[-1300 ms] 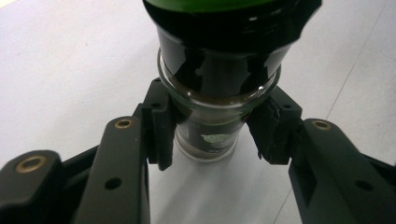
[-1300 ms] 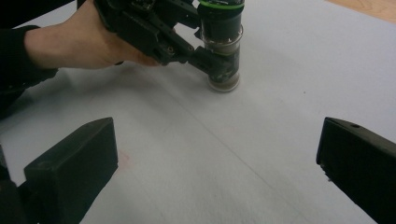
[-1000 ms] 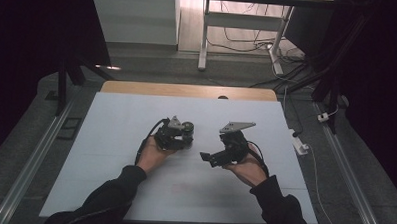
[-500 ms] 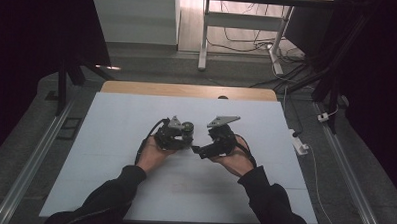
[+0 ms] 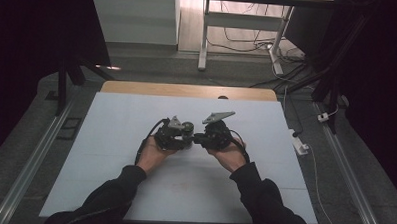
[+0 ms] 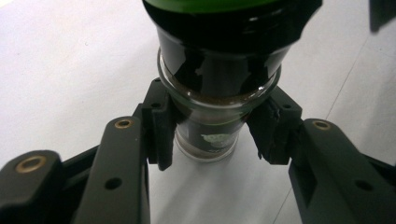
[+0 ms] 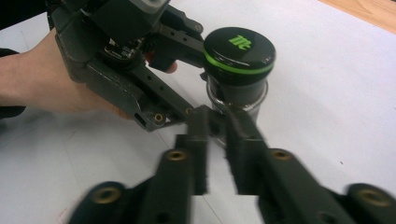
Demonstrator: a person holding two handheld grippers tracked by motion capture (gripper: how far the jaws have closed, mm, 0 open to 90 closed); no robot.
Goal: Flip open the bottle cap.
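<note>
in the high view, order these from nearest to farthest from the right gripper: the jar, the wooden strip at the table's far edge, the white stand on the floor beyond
1. Jar, just left of the right gripper, in the left gripper.
2. Wooden strip, along the table's far edge.
3. White stand, on the floor beyond the table.

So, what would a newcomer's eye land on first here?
The small glass jar with its black, green-ringed lid, clamped in the left gripper over the middle of the white table. Next, the right gripper, jaws nearly together, right beside the jar.
</note>
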